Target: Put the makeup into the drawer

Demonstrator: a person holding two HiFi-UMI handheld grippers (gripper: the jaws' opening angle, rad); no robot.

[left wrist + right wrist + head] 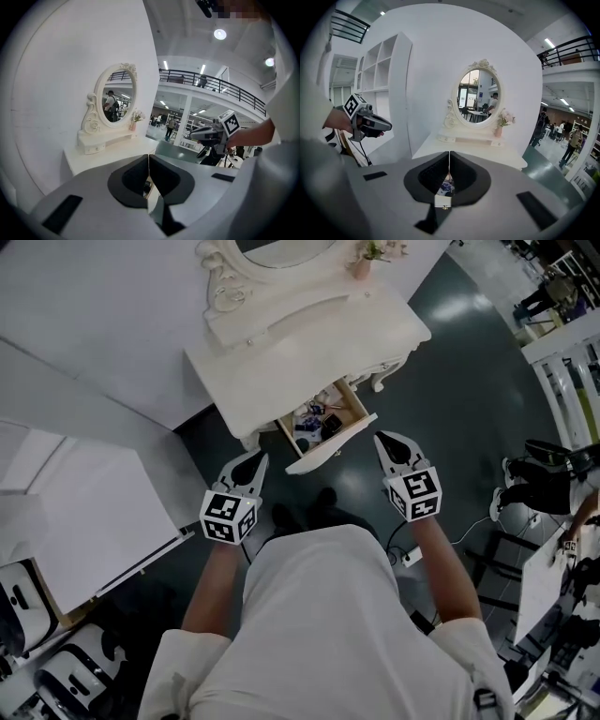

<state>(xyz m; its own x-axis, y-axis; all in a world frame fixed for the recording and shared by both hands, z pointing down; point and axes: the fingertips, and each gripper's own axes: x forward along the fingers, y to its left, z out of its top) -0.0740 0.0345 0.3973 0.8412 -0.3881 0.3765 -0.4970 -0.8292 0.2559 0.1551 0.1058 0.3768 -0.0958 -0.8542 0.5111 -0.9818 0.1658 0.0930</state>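
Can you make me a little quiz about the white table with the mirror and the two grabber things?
1. True or false: the drawer of the dressing table is pushed all the way in.
2. What stands next to the mirror on the tabletop? A) a lamp B) a vase of flowers C) a teddy bear
3. Fill in the gap: the left gripper and the right gripper are both empty, and their jaws are ____.

Key: 1 false, it is pulled out, with small items inside. 2 B. 3 shut.
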